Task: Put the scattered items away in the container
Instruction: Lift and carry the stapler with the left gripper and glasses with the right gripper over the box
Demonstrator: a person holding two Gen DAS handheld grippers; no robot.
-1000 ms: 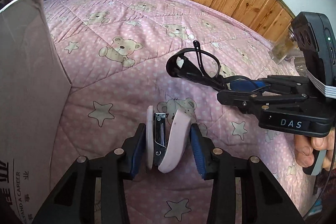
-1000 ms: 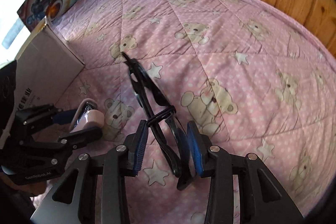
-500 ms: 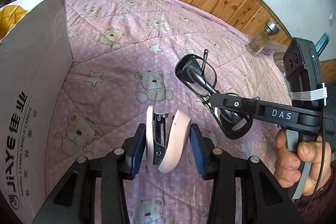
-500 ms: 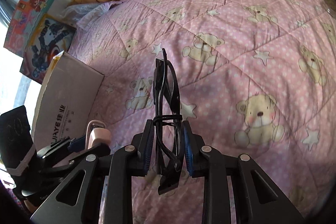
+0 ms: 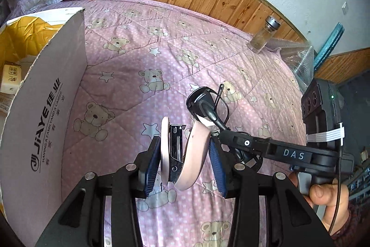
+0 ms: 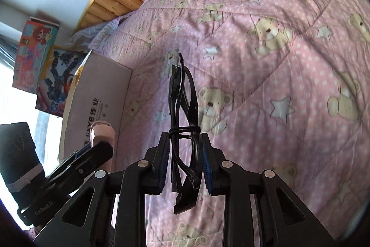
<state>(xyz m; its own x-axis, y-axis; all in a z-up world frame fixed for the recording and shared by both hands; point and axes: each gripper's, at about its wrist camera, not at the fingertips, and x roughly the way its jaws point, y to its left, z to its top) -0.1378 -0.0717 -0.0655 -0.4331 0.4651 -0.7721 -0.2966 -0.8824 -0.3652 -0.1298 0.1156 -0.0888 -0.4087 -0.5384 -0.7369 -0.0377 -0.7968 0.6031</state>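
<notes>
My left jaws (image 5: pixel 185 152) clamp a pink stapler (image 5: pixel 182 154), held above the bear-print quilt (image 5: pixel 143 57). My right jaws (image 6: pixel 183 154) pinch folded black eyeglasses (image 6: pixel 182 108), which in the left view sit at two o'clock, just beside the stapler. The open cardboard box (image 5: pixel 46 94) stands at nine o'clock. A glass shaker (image 5: pixel 263 36) sits far off at one o'clock.

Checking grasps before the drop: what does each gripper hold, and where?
Left gripper clamps the pink stapler across its flat sides. Right gripper pinches the folded black-framed glasses near one end.
</notes>
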